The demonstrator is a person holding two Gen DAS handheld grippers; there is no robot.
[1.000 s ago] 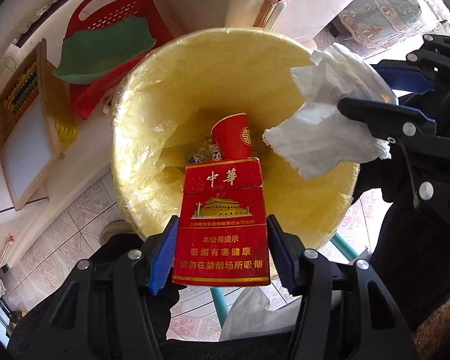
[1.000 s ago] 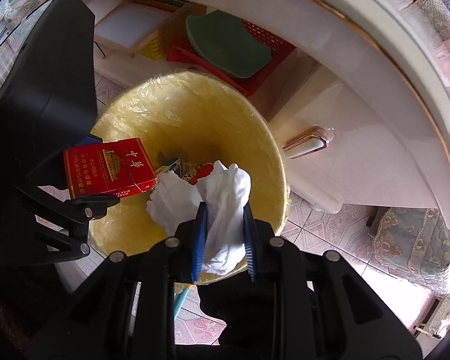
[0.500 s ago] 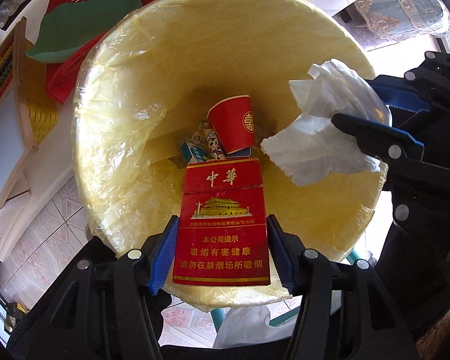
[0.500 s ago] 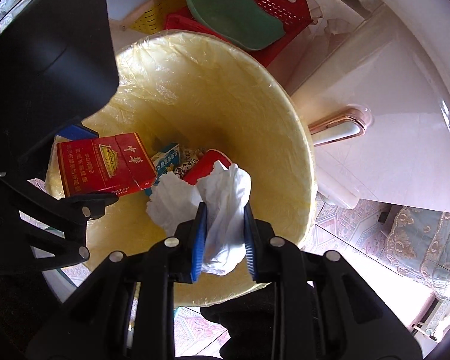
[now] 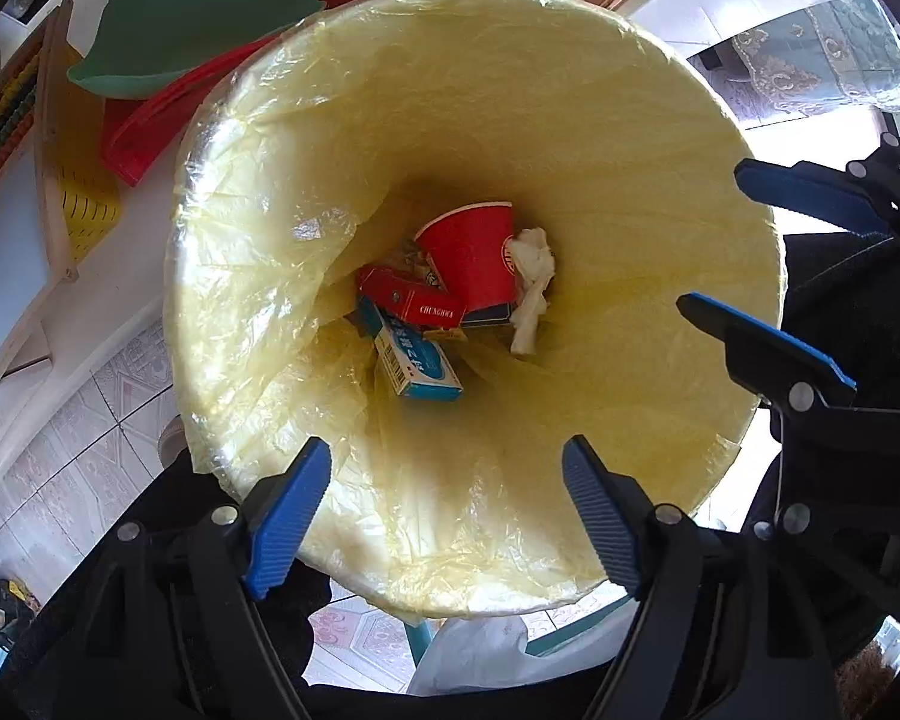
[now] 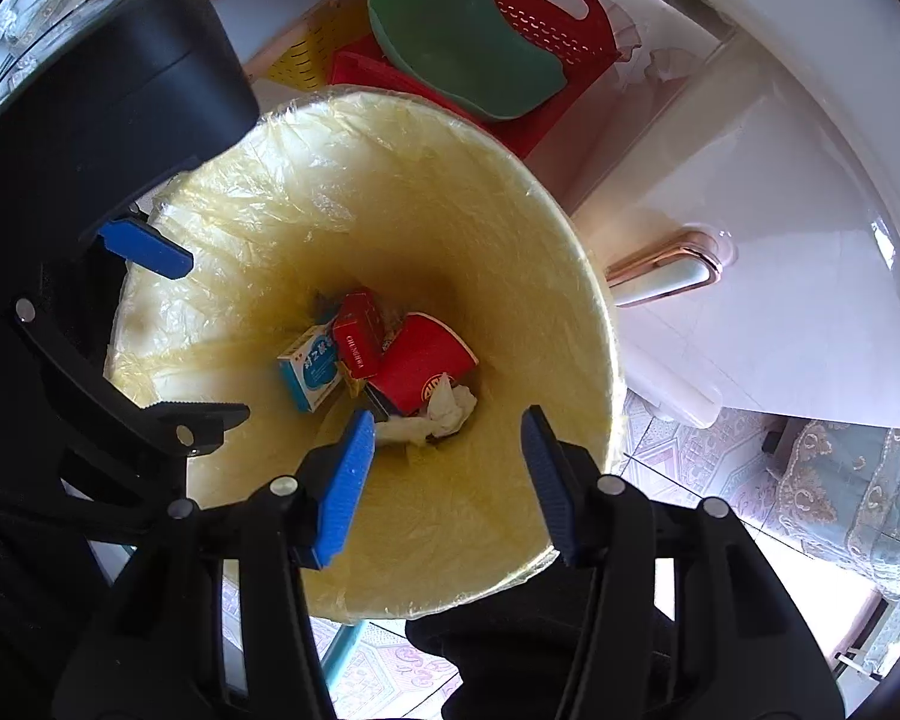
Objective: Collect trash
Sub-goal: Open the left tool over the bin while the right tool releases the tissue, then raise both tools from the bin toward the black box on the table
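Now, through the left wrist camera, your left gripper [image 5: 447,489] hangs over the bin [image 5: 744,192] with its jaws spread and empty, and your right gripper [image 5: 744,240] shows at the right edge, likewise released. All the trash lies at the bottom: a red cigarette pack [image 5: 411,297] tilted across a blue-and-white carton [image 5: 417,360], a red paper cup [image 5: 471,261] on its side, and a crumpled white tissue [image 5: 531,282] touching the cup. The yellow liner [image 5: 258,276] is thin, glossy film, creased and slack along the wall.

Through the right wrist camera, your right gripper [image 6: 447,468] is also open with nothing between the ribbed blue pads [image 6: 345,489], and your left gripper [image 6: 168,336] stands open at the left. Both hover just inside the bin's rim [image 6: 594,300]. The risk, I judge, is in pulling out: a jaw tip could snag the loose liner and drag it off the rim, or knock the light bin over. The rigid card boxes will stay put; the tissue could cling.
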